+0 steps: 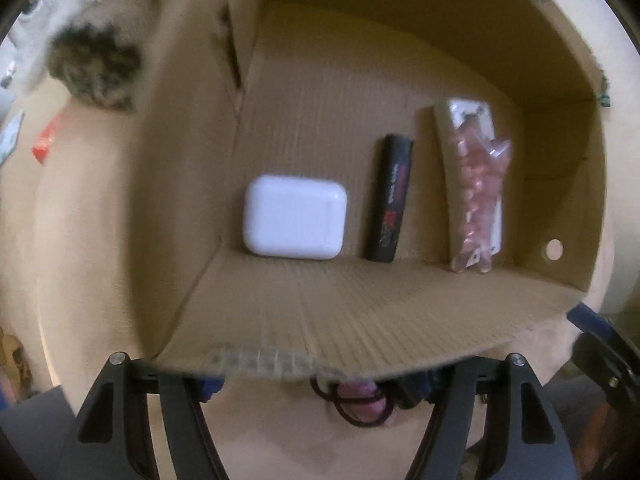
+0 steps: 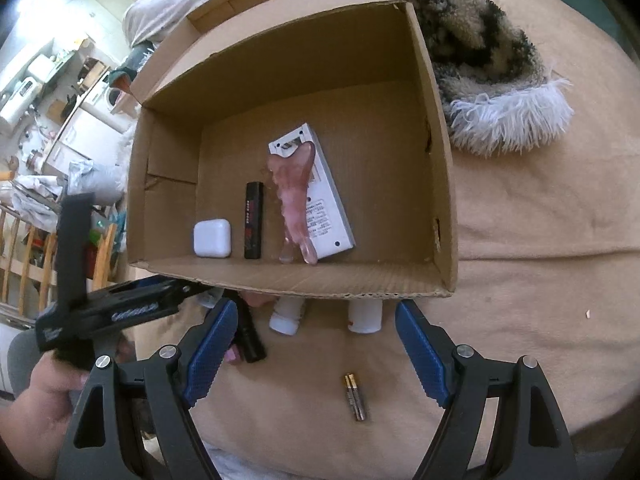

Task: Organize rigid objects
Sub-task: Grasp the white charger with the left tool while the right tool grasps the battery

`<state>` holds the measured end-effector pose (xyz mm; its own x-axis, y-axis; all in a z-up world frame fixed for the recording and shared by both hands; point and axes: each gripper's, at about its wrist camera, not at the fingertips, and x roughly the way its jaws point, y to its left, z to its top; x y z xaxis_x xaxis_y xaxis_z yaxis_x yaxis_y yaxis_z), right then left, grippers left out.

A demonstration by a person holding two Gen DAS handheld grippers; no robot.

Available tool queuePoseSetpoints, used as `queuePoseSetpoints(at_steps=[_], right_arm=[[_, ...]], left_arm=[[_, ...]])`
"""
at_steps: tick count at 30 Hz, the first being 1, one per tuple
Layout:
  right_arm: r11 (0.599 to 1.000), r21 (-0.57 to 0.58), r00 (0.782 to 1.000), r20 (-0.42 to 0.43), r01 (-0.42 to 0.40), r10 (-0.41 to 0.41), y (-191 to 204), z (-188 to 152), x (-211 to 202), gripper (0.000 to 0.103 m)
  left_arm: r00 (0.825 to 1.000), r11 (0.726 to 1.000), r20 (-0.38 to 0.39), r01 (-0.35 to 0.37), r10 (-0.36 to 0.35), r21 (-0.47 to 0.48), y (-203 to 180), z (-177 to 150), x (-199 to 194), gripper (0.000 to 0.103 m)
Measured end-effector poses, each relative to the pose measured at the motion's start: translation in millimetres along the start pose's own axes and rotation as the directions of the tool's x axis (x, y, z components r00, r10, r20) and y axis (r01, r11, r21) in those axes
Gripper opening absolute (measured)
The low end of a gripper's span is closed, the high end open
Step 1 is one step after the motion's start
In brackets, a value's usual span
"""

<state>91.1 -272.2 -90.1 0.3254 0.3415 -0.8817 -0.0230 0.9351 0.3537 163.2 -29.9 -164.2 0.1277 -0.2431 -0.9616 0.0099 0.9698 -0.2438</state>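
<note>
An open cardboard box [image 2: 440,184] lies on a beige blanket. Inside it are a white earbud case [image 2: 212,238], a black tube [image 2: 253,220], and a pink stone scraper [image 2: 294,196] lying on a white remote [image 2: 332,208]. The same items show in the left wrist view: case [image 1: 295,217], tube [image 1: 390,200], scraper [image 1: 478,196]. My left gripper [image 1: 320,392] sits at the box's near wall, arms wide apart, fingertips hidden behind the cardboard. My right gripper [image 2: 312,356] is open and empty above two batteries [image 2: 355,397]. Two white bottles [image 2: 286,316] lie against the box.
A fluffy black-and-white cushion [image 2: 488,60] lies right of the box. A black cylinder [image 2: 250,340] and a pink object lie by my left gripper. A red packet [image 1: 48,140] lies left of the box. A cluttered kitchen is far left.
</note>
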Motion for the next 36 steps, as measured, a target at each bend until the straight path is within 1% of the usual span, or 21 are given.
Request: queuePoseSetpoints(at_steps=[2,7,10,13,15,16,17,18,19,20,21,22,24,28,32,34,35,36], right_arm=[[1.0,0.004,1.0,-0.001,0.003,-0.003,-1.3,0.7,0.7,0.086],[1.0,0.007,1.0,-0.013,0.008,-0.008,-3.8,2.7,4.9,0.086],[1.0,0.01,1.0,-0.026,0.005,-0.005,-5.7,3.0,6.9,0.086],[1.0,0.019,0.997,-0.071,-0.005,0.007,-10.5,-1.0,12.0,0.086],[1.0,0.016,0.992,-0.126,-0.007,0.009,-13.1,-6.1,19.7,0.086],[1.0,0.011,0.986,-0.167,0.001,0.001,-14.2,-10.3,26.1,0.086],[1.0,0.003,0.979,-0.201,0.012,-0.011,-14.5,-13.8,32.0,0.082],[0.999,-0.012,0.971,-0.236,0.031,-0.033,-13.8,-17.9,38.7,0.069],[0.998,-0.036,0.964,-0.259,0.051,-0.058,-11.7,-20.9,43.8,0.062],[0.996,-0.057,0.959,-0.275,0.062,-0.075,-9.6,-23.1,47.5,0.051],[0.995,-0.074,0.953,-0.291,0.067,-0.085,-7.3,-25.3,51.1,0.046],[0.994,-0.092,0.947,-0.309,0.067,-0.092,-4.6,-27.8,54.9,0.045],[0.989,-0.125,0.935,-0.334,0.082,-0.12,-0.7,-32.1,61.4,0.038],[0.972,-0.198,0.905,-0.378,0.125,-0.193,4.1,-42.3,75.9,0.037],[0.947,-0.277,0.894,-0.366,0.16,-0.259,13.8,-49.1,82.4,0.035],[0.937,-0.304,0.895,-0.35,0.171,-0.276,17.2,-50.7,82.4,0.029],[0.934,-0.314,0.896,-0.343,0.173,-0.281,18.6,-51.6,81.9,0.017],[0.931,-0.32,0.897,-0.338,0.175,-0.285,19.1,-51.8,80.8,0.011]], left_arm=[[0.999,1.0,-0.035,0.006,-0.007,-0.016,3.0,-1.2,10.6,0.061],[1.0,1.0,-0.019,-0.017,0.017,0.011,-3.3,-3.3,5.7,0.059],[0.999,0.999,-0.003,-0.051,0.051,0.016,-3.3,-5.8,0.4,0.059],[0.994,0.994,0.013,-0.104,0.105,-0.012,3.3,-9.5,-7.6,0.059],[0.991,0.99,0.023,-0.132,0.133,-0.04,9.8,-11.9,-13.4,0.059],[0.989,0.988,0.026,-0.145,0.146,-0.048,11.9,-12.5,-15.1,0.059],[0.987,0.986,0.027,-0.156,0.157,-0.056,14.9,-13.4,-17.5,0.059],[0.987,0.986,0.026,-0.159,0.161,-0.059,16.7,-13.7,-17.8,0.059],[0.987,0.985,0.022,-0.16,0.162,-0.063,17.9,-13.6,-17.6,0.059],[0.987,0.984,0.016,-0.161,0.162,-0.071,18.3,-13.3,-15.9,0.059],[0.986,0.984,0.014,-0.162,0.163,-0.077,20.0,-13.6,-15.7,0.059],[0.986,0.983,0.012,-0.165,0.166,-0.08,20.5,-13.6,-15.2,0.059],[0.985,0.981,0.009,-0.173,0.174,-0.085,23.8,-14.9,-16.0,0.059],[0.982,0.979,0.008,-0.186,0.187,-0.085,28.5,-18.6,-17.2,0.059],[0.98,0.977,0.014,-0.199,0.201,-0.079,31.8,-22.2,-20.3,0.059],[0.977,0.975,0.018,-0.211,0.212,-0.073,25.2,-20.3,-18.3,0.059],[0.976,0.974,0.021,-0.215,0.217,-0.073,25.1,-20.7,-17.6,0.059],[0.975,0.973,0.024,-0.218,0.22,-0.074,24.2,-20.9,-18.4,0.059]])
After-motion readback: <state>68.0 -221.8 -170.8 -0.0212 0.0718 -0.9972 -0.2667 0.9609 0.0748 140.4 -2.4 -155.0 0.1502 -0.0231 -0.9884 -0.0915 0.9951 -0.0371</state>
